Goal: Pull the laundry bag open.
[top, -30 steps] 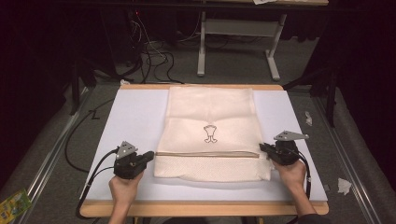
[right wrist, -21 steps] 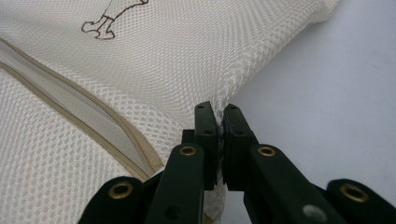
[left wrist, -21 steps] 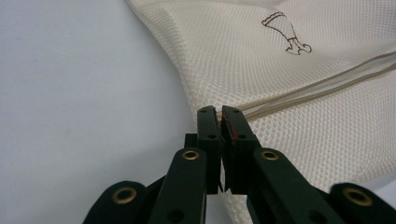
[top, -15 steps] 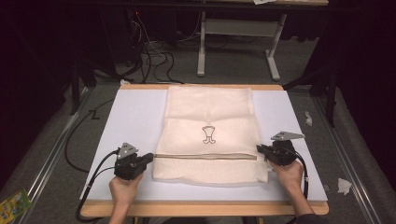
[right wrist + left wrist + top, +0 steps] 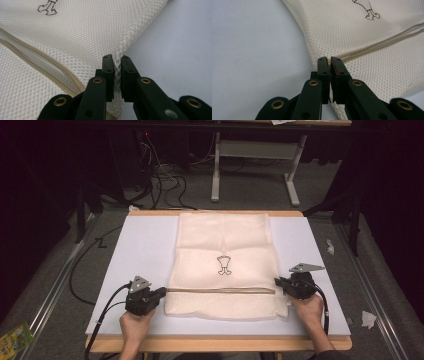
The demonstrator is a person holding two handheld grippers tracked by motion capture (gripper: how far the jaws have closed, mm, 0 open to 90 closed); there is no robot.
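While the bag (image 5: 225,265) lies flat on the table (image 5: 140,250), left gripper (image 5: 162,292) and right gripper (image 5: 277,284) each pinch its mesh edge.

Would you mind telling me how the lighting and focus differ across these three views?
High view: the white board is brightly lit while the floor and room around it fall into deep shadow, and the picture is slightly soft. Left gripper view: the mesh laundry bag is crisp, the near fingers dark and a little soft. Right gripper view: evenly lit weave, no glare.
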